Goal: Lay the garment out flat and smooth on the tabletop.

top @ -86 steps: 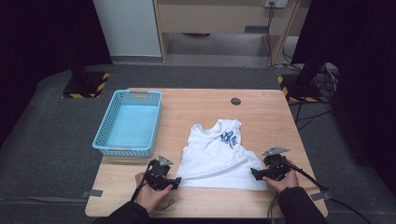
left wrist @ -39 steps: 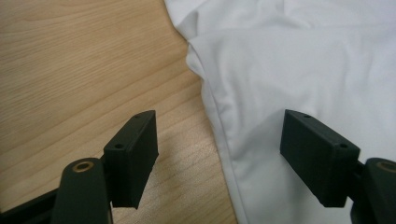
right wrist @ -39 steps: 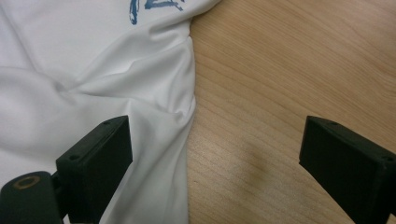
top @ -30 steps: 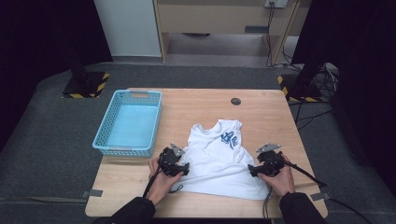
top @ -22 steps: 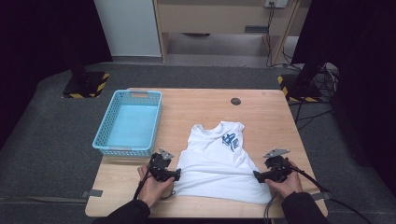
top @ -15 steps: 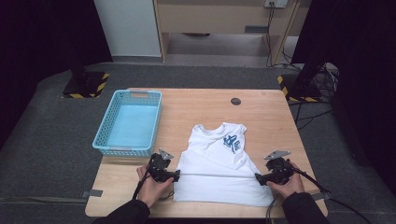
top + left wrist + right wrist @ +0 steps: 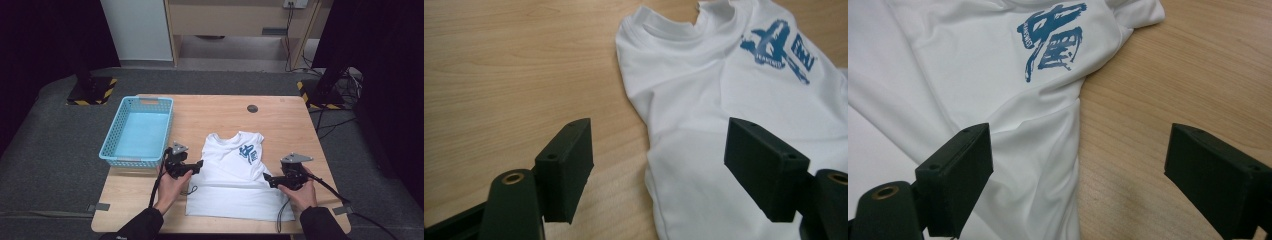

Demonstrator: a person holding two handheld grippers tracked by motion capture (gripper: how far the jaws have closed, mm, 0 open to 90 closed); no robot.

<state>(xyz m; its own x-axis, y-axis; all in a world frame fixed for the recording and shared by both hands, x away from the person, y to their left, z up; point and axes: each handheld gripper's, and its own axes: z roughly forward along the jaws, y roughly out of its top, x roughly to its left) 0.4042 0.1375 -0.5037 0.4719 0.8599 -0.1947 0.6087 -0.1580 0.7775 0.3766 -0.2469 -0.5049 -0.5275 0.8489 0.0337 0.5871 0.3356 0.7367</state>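
T-shirt (image 7: 234, 175) lies flat in the near middle of the bench (image 7: 290, 125), collar pointing away from the person, blue print up, its lower part already doubled over near the front edge. Left claw (image 7: 196, 166) hangs just over the shirt's left edge with its jaws apart and nothing between them; right claw (image 7: 268, 180) sits at the right edge, jaws likewise wide and empty. A blue basket (image 7: 137, 131) waits to the left, apart from the shirt. The step in hand looks like taking both side edges for the next fold. To do it well, lower each claw so one jaw slides under the cloth, pinch at matching heights, and lift both sides evenly so the fold stays straight
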